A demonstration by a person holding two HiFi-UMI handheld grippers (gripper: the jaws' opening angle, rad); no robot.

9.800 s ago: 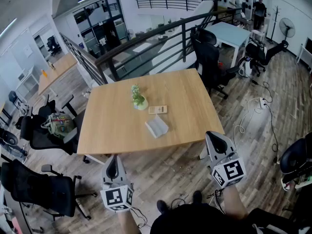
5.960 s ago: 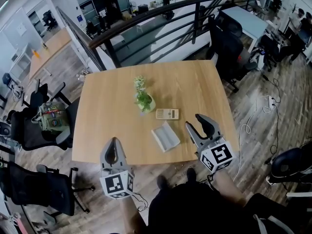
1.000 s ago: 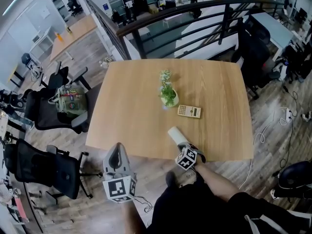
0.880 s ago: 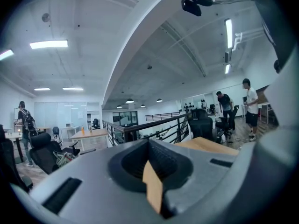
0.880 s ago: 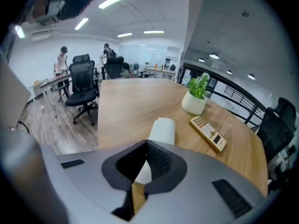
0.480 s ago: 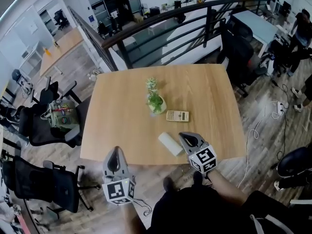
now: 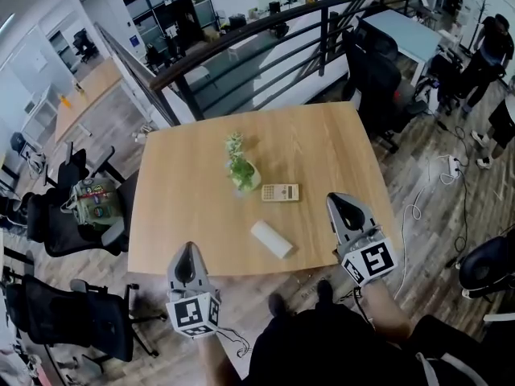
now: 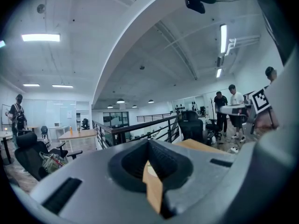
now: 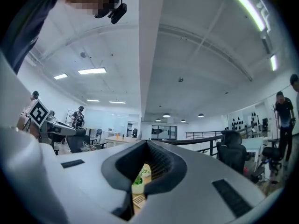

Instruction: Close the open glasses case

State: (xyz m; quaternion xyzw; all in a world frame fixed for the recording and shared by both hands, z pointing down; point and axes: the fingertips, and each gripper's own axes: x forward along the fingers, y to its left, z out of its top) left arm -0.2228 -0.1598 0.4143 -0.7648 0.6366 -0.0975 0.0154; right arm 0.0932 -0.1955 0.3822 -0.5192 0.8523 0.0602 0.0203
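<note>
The white glasses case (image 7: 271, 239) lies closed near the front edge of the wooden table (image 7: 181, 191), seen in the head view. My right gripper (image 7: 338, 203) is raised to the right of the case, clear of it, jaws shut and empty. My left gripper (image 7: 186, 260) hangs in front of the table's front left edge, also shut with nothing in it. In the left gripper view only a sliver of tabletop shows past the closed left gripper (image 8: 150, 169). Through the slit of the right gripper (image 9: 141, 178) the plant pot (image 9: 137, 189) shows.
A small potted plant (image 7: 243, 172) and a beige calculator (image 7: 280, 192) sit mid-table behind the case. Black office chairs (image 7: 72, 215) stand at the left, another (image 7: 378, 79) beyond the far right corner. A dark railing (image 7: 265, 43) runs behind the table. People (image 7: 491, 51) stand far right.
My right gripper has come off the case and risen up and to the right. The case, open in the oldest frames, now lies closed. The left gripper has barely shifted.
</note>
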